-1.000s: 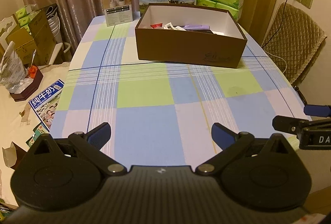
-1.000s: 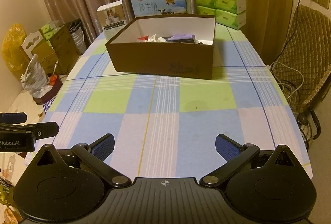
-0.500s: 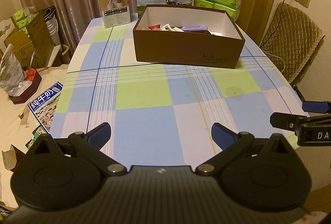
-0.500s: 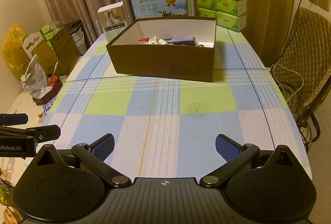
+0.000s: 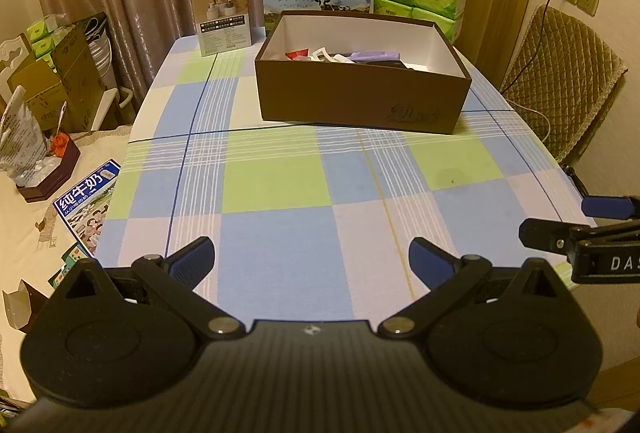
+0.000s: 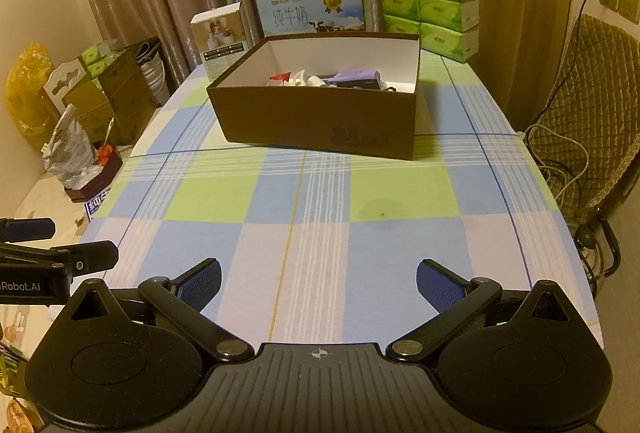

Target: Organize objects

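Left gripper (image 5: 311, 255) and right gripper (image 6: 319, 279): jaws spread wide, empty, low over the near edge of the checked tabletop (image 5: 276, 185). Farther off, well apart from both, the brown box (image 5: 360, 101) with small items inside (image 6: 340, 79), possibly bottles and a purple case, hard to tell. Seemingly the start or a pause between picks. Next: reach forward to the box.
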`<state>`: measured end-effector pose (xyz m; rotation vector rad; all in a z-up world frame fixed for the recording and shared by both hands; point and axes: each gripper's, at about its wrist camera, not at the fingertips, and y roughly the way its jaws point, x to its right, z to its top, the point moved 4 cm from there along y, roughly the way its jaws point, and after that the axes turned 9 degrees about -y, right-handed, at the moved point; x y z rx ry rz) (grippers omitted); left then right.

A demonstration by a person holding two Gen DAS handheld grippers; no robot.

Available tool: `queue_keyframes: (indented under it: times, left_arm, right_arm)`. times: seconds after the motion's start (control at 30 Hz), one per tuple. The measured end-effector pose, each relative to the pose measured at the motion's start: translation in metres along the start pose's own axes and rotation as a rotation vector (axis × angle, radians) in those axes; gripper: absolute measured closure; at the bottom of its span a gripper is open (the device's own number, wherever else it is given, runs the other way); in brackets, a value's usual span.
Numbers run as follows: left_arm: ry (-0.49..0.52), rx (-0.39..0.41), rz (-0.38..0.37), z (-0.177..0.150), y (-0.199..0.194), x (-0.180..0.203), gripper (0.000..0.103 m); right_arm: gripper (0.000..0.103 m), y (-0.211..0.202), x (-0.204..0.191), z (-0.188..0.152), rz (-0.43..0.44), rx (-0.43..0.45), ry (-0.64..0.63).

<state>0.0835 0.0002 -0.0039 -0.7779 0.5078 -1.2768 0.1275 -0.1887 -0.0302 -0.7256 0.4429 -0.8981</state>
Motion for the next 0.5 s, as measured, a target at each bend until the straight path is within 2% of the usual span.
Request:
queue_keyframes:
  times: [0.5]
  left_arm:
    - [0.006, 0.006, 0.002, 0.0008, 0.0028, 0.0097, 0.001]
  right_arm:
    - [0.002, -0.0024, 0.0037, -0.0002, 0.003, 0.005, 0.004]
